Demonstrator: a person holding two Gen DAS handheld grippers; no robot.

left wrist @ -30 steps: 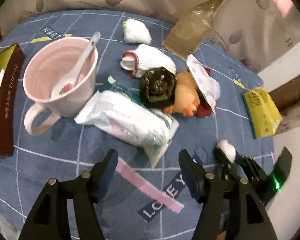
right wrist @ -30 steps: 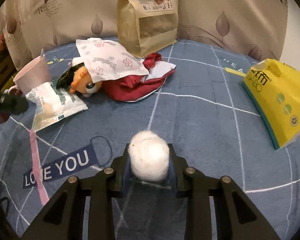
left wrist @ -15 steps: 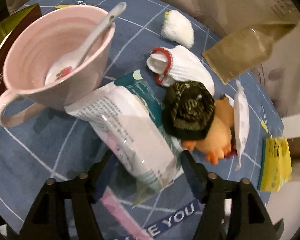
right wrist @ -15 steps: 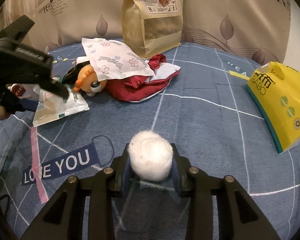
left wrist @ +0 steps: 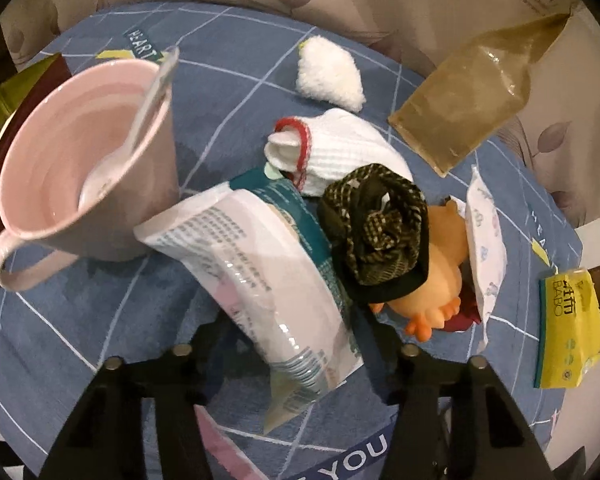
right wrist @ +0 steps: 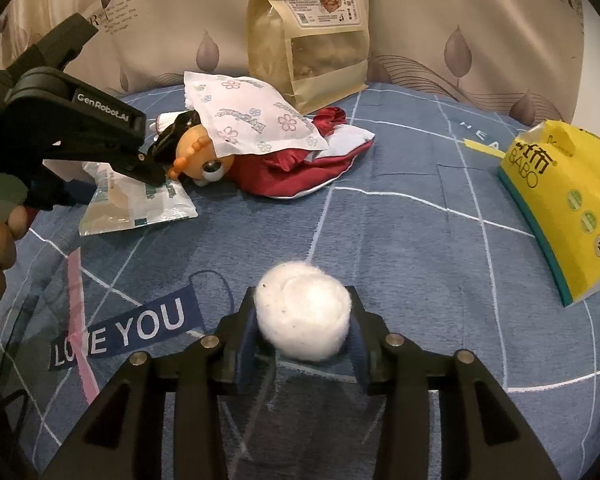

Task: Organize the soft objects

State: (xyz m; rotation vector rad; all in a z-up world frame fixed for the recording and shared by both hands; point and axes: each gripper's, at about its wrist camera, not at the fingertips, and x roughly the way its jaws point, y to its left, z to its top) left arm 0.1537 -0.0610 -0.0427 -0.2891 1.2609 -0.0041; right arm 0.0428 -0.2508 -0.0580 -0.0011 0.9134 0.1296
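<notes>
My left gripper [left wrist: 290, 334] is open, its fingers on either side of a white and teal wet-wipe pack [left wrist: 268, 276] lying on the blue cloth. Beside the pack lie an orange doll [left wrist: 440, 272] with a dark checked hat [left wrist: 376, 224], a rolled white sock with a red cuff [left wrist: 332, 152] and a fluffy white sock [left wrist: 330, 76]. My right gripper [right wrist: 304, 336] is shut on a white cotton ball [right wrist: 302, 318], held just above the cloth. In the right wrist view the left gripper [right wrist: 80, 140] hovers over the pack [right wrist: 136, 204] next to the doll [right wrist: 200, 152].
A pink mug [left wrist: 84, 160] with a spoon stands left of the pack. A floral tissue pack [right wrist: 252, 120] lies over the doll and a red cloth [right wrist: 300, 168]. A kraft snack bag [right wrist: 308, 32] stands behind. A yellow tissue pack [right wrist: 564, 208] lies at the right.
My left gripper has moved forward and down until its open fingers straddle the wet-wipe pack. My right gripper has stayed still, shut on the cotton ball.
</notes>
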